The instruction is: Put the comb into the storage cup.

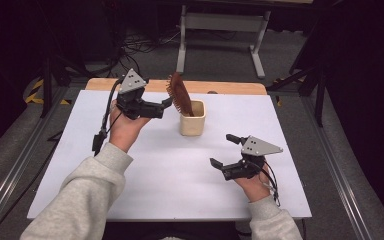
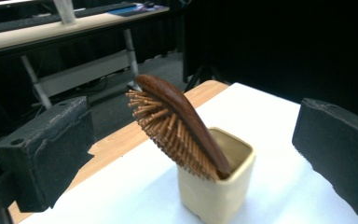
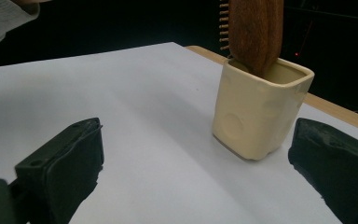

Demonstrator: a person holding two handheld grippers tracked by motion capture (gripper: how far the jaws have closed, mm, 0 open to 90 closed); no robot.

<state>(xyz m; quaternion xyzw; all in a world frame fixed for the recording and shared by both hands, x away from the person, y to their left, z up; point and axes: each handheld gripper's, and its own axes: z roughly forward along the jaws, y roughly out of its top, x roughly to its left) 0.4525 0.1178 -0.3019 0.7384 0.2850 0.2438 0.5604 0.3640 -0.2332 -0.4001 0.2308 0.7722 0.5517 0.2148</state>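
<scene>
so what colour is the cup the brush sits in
Cream cup, clearest in the right gripper view.

Cup (image 1: 192, 124) with hairbrush (image 1: 179, 93) mid-table; sides free.

A white-covered wooden table (image 1: 130, 165) was set on grey carpeted floor (image 1: 220, 57); a white-legged bench frame (image 1: 222, 22) and cables (image 1: 135, 47) were seen beyond, surrounded by dark, unlit space.

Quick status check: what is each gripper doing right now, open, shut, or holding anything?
Left gripper: jaws open, holding nothing; the hairbrush stands free in the cup.
Right gripper: jaws open, holding nothing.
</scene>
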